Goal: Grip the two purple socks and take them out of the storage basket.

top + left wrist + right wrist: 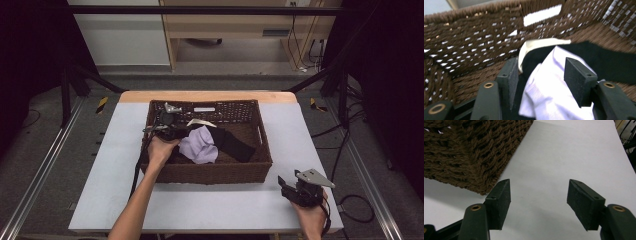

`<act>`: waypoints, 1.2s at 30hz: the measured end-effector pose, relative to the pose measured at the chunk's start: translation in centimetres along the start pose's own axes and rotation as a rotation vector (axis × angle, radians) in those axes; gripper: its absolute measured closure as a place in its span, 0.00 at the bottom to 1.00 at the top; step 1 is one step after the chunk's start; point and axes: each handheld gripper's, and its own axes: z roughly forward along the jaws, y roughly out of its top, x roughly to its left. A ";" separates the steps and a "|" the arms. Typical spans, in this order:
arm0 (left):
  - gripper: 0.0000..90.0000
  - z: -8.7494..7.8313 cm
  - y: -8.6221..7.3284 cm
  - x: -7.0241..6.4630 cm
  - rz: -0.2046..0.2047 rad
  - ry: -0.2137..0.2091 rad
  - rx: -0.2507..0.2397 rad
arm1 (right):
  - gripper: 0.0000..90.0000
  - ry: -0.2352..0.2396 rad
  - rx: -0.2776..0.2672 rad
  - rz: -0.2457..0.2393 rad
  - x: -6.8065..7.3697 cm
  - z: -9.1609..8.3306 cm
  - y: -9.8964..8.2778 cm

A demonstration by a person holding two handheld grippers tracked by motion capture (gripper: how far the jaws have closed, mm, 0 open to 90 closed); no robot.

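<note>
Cloth is the matter in hand: a lilac garment lies crumpled near the middle of the brown wicker basket, on top of a black garment that stretches toward the right, with a cream piece peeking out just behind. The left tongs are inside the basket, jaws wide apart with the lilac cloth between them, not yet pinched. The step looks like picking that garment; next would be closing on it and lifting clear. The right tongs rest open and empty over the white tabletop, near the basket's near-right corner.
</note>
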 end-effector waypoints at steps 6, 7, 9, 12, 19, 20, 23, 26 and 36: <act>0.49 0.6 -0.2 -0.1 0.008 -0.006 0.070 | 0.40 0.004 0.006 -0.008 0.1 0.1 0.0; 0.49 0.7 -0.2 -0.1 0.010 -0.008 0.077 | 0.40 0.002 0.007 -0.010 0.1 0.1 -0.1; 0.49 0.9 -0.2 -0.1 0.004 -0.009 0.091 | 0.40 0.002 0.008 -0.007 0.1 0.1 -0.1; 0.47 1.6 -0.4 -0.1 0.000 -0.033 0.158 | 0.40 0.002 0.011 -0.005 0.1 0.1 -0.1; 0.48 2.1 -0.5 -0.1 0.017 0.004 0.215 | 0.41 0.005 0.016 -0.005 0.2 0.1 -0.2; 0.49 2.2 -0.6 -0.1 0.021 0.011 0.223 | 0.41 0.005 0.015 -0.008 0.2 0.2 -0.2; 0.50 2.5 -0.7 -0.2 0.029 0.018 0.251 | 0.41 0.007 0.016 -0.010 0.2 0.2 -0.2; 0.52 2.9 -0.8 -0.4 0.050 0.022 0.279 | 0.41 0.008 0.018 -0.009 0.2 0.3 -0.2; 0.66 3.1 -0.9 -0.5 0.080 0.021 0.303 | 0.41 0.013 0.019 -0.017 0.3 0.4 -0.2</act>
